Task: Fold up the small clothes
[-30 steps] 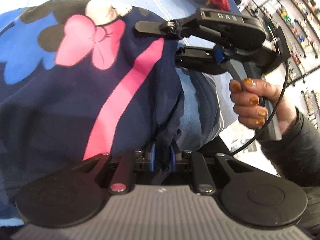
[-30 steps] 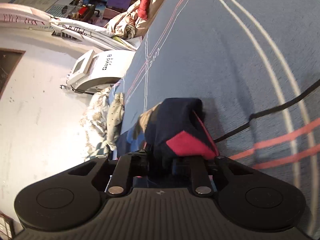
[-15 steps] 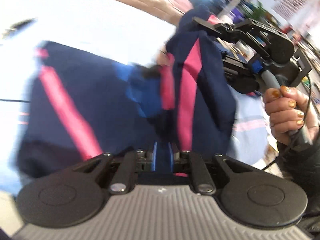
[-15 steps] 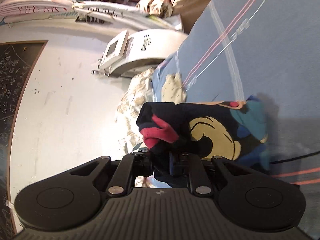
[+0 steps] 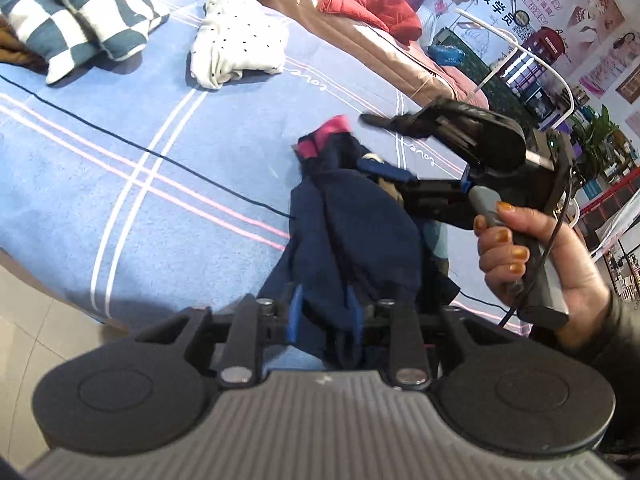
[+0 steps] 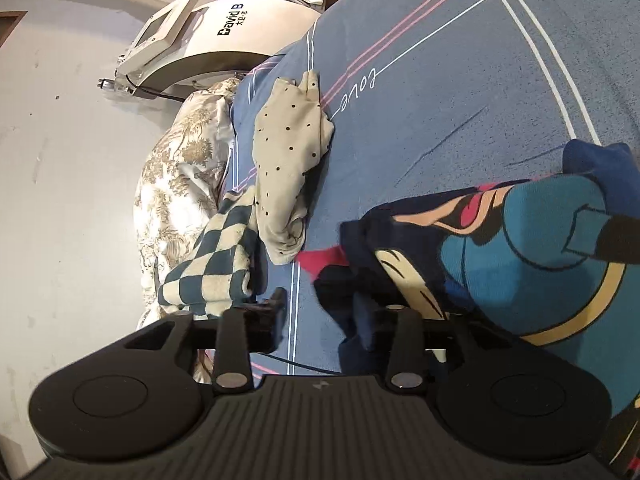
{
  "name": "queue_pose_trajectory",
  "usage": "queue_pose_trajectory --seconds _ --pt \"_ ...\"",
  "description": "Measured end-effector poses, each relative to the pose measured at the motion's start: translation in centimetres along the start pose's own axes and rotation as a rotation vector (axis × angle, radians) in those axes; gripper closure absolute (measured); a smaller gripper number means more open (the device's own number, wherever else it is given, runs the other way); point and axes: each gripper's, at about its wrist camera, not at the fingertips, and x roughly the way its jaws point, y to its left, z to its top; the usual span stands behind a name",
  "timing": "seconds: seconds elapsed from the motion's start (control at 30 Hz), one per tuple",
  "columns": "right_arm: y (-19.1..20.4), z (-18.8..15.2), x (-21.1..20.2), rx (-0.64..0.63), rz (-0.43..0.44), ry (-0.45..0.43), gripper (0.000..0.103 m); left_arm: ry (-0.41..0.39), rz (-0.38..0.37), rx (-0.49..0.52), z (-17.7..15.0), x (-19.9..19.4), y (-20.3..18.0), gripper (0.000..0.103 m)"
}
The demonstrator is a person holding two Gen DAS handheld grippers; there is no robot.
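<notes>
A navy sweatshirt (image 5: 360, 220) with pink stripes and a cartoon print (image 6: 520, 260) lies bunched on the blue striped bed sheet (image 5: 160, 120). My left gripper (image 5: 324, 310) has its jaws opening; a navy fold still hangs loosely between the blue pads (image 5: 296, 312). My right gripper (image 5: 362, 142), held by a hand (image 5: 520, 248), is opening wide beside the pink cuff and grips nothing. In the right wrist view the right gripper (image 6: 320, 304) shows one bare finger on the left, while the sweatshirt drapes over the other.
A folded cream polka-dot garment (image 5: 236, 44) (image 6: 292, 152) and a teal-and-white checked one (image 5: 76, 12) (image 6: 216, 256) lie on the sheet beyond the sweatshirt. Red clothes (image 5: 372, 12) sit farther back. A white machine (image 6: 192, 36) and a floral quilt (image 6: 180, 168) are beside the bed. The tiled floor (image 5: 40, 300) shows at lower left.
Both grippers carried the sweatshirt across the bed toward the other garments. The right jaws have sprung apart and let go of the pink cuff. The left pads have parted around the navy fold.
</notes>
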Motion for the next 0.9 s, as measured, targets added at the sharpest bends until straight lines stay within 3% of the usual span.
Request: queue_pose_trajectory --seconds 0.03,0.07,0.17,0.3,0.37,0.4,0.47,0.53,0.6,0.7,0.73,0.77,0.8,0.9 --pt "0.0 0.1 -0.8 -0.011 0.045 -0.008 0.000 -0.007 -0.002 0.007 0.1 -0.1 -0.1 0.065" --pt "0.3 0.1 -1.7 -0.050 0.090 -0.007 0.000 -0.016 -0.003 0.022 -0.1 0.4 -0.8 0.059" --pt "2.5 -0.5 -5.3 -0.258 0.149 -0.033 0.000 -0.046 -0.001 0.094 0.3 0.7 -2.9 0.056" --pt "2.9 -1.5 -9.1 -0.437 0.008 -0.034 0.003 -0.071 0.040 0.255 0.6 1.9 -7.2 0.045" --pt "1.9 -2.7 -10.2 -0.498 -0.070 -0.001 0.022 -0.065 0.081 0.288 0.5 3.1 -8.8 0.044" --pt "1.3 -3.5 -10.6 -0.511 -0.092 0.025 0.026 -0.052 0.104 0.307 0.4 3.8 -9.5 0.044" --pt "-0.2 -5.2 -11.0 -0.512 -0.102 0.082 0.027 -0.037 0.155 0.357 0.0 4.8 -10.8 0.043" --pt "-1.4 -6.7 -11.2 -0.520 -0.128 0.079 0.026 -0.032 0.207 0.375 -0.2 5.3 -11.3 0.039" --pt "-2.0 -7.8 -11.5 -0.540 -0.197 0.056 0.019 -0.043 0.243 0.377 -0.3 4.9 -11.1 0.026" --pt "-2.1 -8.6 -10.9 -0.530 -0.155 0.089 0.021 -0.048 0.273 0.333 -0.1 4.1 -9.9 0.021" --pt "-1.7 -8.9 -10.7 -0.542 -0.149 0.092 0.038 -0.047 0.281 0.319 0.0 3.8 -9.5 0.021" --pt "-1.5 -9.1 -10.4 -0.559 -0.148 0.090 0.072 -0.049 0.291 0.306 0.3 3.7 -8.7 0.021" --pt "-0.7 -9.2 -9.9 -0.575 -0.150 0.094 0.083 -0.056 0.305 0.294 0.3 3.3 -8.2 0.021" --pt "1.0 -9.9 -8.6 -0.578 -0.065 0.130 0.098 -0.080 0.348 0.251 0.5 2.1 -6.8 0.021"
